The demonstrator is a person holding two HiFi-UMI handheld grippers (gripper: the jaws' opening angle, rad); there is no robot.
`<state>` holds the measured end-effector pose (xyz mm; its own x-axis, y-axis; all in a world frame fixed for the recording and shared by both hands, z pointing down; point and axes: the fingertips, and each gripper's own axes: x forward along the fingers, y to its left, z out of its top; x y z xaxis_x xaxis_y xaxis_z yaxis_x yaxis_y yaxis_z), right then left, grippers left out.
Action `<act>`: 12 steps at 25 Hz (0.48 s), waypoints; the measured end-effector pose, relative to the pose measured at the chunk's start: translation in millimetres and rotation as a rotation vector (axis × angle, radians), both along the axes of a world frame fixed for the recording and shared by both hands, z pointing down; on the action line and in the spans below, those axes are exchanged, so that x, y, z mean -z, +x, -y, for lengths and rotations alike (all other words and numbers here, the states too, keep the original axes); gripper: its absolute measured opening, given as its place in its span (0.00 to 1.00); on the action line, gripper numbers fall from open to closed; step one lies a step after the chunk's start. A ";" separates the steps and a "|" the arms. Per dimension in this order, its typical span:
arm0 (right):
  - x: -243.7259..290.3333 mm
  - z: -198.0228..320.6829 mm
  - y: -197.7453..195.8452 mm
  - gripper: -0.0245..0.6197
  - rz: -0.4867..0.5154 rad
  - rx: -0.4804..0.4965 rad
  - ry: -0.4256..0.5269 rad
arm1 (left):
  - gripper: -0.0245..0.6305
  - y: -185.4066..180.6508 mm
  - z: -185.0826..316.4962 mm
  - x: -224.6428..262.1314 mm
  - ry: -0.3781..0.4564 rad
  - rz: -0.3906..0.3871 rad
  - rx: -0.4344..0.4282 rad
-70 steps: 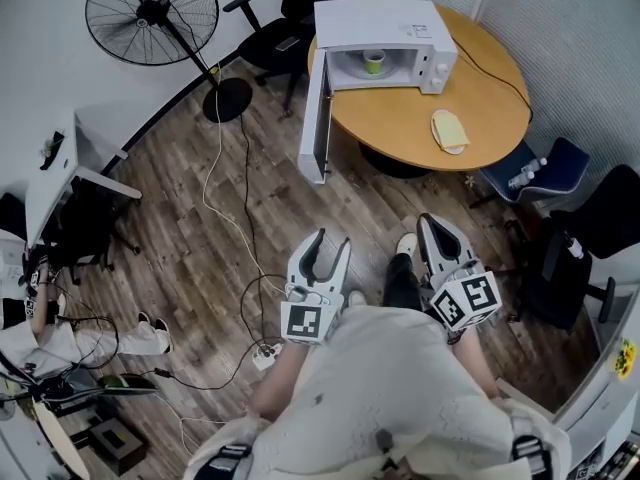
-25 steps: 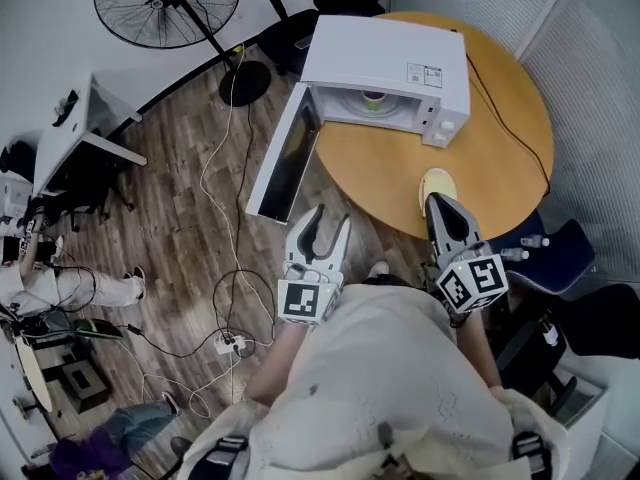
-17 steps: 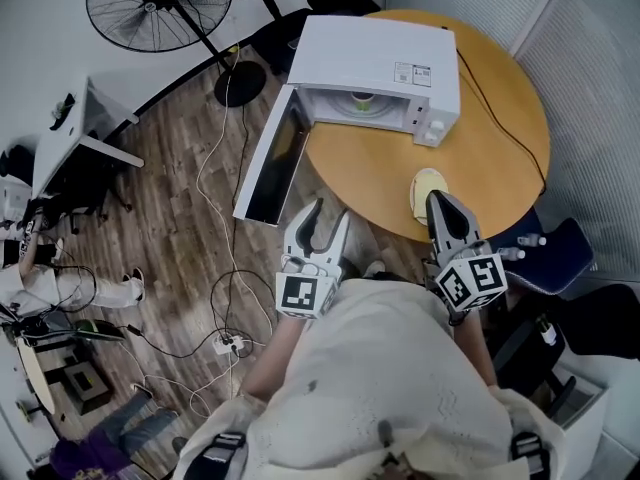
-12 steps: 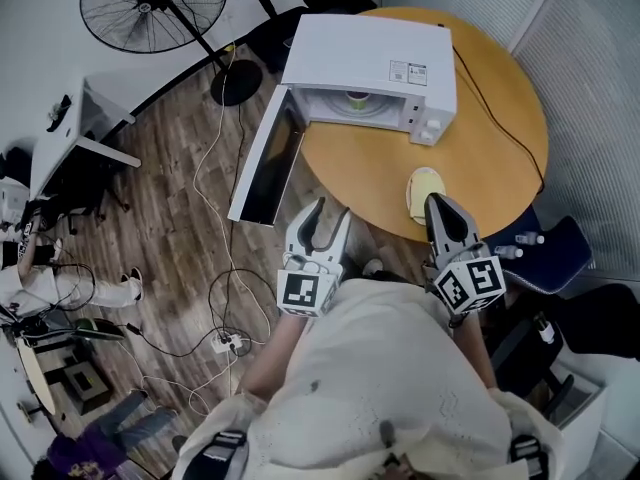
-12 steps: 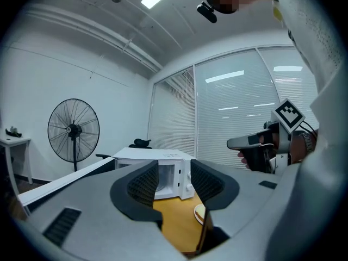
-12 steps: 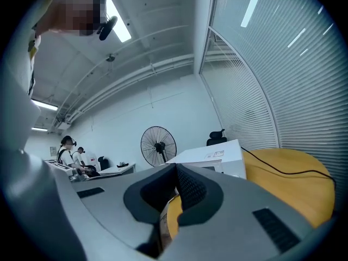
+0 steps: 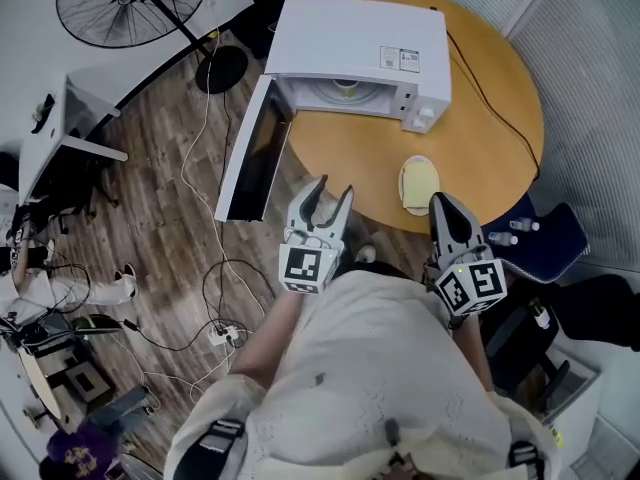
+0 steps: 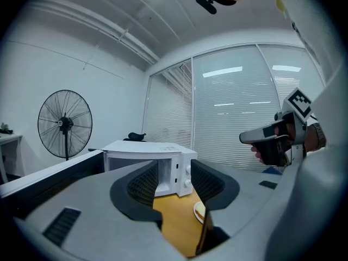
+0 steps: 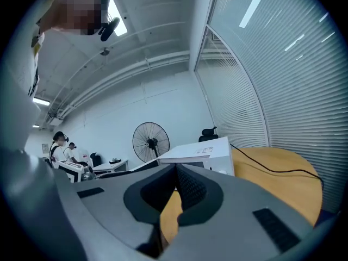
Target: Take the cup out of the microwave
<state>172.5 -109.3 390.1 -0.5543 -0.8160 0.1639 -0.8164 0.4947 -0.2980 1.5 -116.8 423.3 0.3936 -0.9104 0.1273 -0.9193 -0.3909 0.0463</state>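
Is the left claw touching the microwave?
Apart. In the left gripper view the open left claw frames the microwave well ahead of it, with bare tabletop between them.

We see the white microwave (image 7: 352, 38) on the round wooden table (image 7: 480, 138), its door (image 7: 250, 153) swung wide open; a small greenish cup (image 7: 346, 87) stands upright inside.

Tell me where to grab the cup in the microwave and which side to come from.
Grip the cup by its side wall, coming in level through the open front of the microwave, which faces the person. It seems to stand upright, and the roof blocks any reach from above. The left gripper, jaws apart, looks best placed.
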 end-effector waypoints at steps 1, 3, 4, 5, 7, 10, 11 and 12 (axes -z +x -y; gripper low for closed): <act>-0.8 2.1 1.2 0.05 -0.004 -0.007 0.000 | 0.34 0.2 5.8 -2.3 -0.004 0.000 -0.005; -1.5 6.7 3.1 0.05 -0.010 -0.021 0.000 | 0.34 0.3 17.6 -6.9 -0.011 0.004 -0.015; -1.9 9.5 4.0 0.05 -0.013 -0.029 -0.003 | 0.34 0.2 24.0 -9.5 -0.015 0.007 -0.020; -2.7 12.6 4.8 0.05 -0.015 -0.037 -0.007 | 0.34 0.0 30.7 -12.1 -0.019 0.008 -0.025; -4.8 19.6 5.8 0.05 -0.021 -0.052 -0.019 | 0.34 -0.7 43.6 -17.2 -0.027 0.008 -0.032; -7.7 30.6 4.5 0.05 -0.029 -0.074 -0.032 | 0.34 -4.0 60.6 -25.4 -0.044 0.005 -0.037; -8.0 34.5 3.1 0.05 -0.029 -0.080 -0.032 | 0.34 -5.5 66.3 -28.8 -0.051 0.004 -0.039; -7.9 38.4 1.2 0.05 -0.029 -0.084 -0.031 | 0.34 -6.7 72.2 -32.5 -0.058 0.003 -0.041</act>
